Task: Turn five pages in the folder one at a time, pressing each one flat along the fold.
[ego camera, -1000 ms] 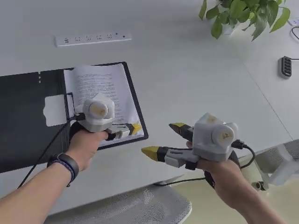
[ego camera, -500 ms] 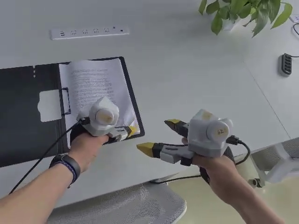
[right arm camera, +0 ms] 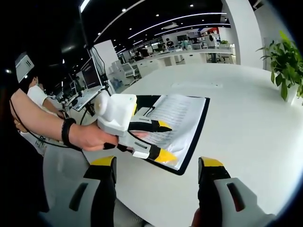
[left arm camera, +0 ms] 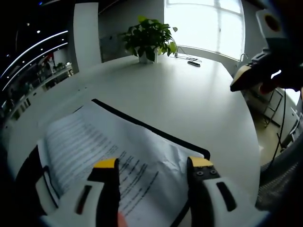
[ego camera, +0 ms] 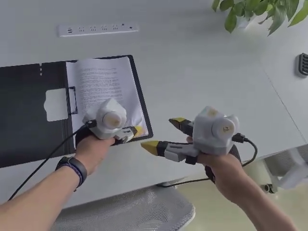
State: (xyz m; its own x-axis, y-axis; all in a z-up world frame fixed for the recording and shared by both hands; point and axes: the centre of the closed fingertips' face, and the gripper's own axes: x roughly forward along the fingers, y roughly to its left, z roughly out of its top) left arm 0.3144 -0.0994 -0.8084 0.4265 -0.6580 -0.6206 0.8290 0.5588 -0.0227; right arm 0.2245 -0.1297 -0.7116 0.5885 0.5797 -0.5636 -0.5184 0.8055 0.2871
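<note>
Edging nearer the folder (ego camera: 24, 134), right tool (ego camera: 161, 134), jaws apart.

Seen from the head, the black folder (ego camera: 29, 115) runs off the frame at 9 o'clock. The print on its open page (ego camera: 103, 86) is too small to read. The left tool (ego camera: 136, 131) covers the page's 5 o'clock corner. A plant (ego camera: 255, 12) is cropped at 1 o'clock.
</note>
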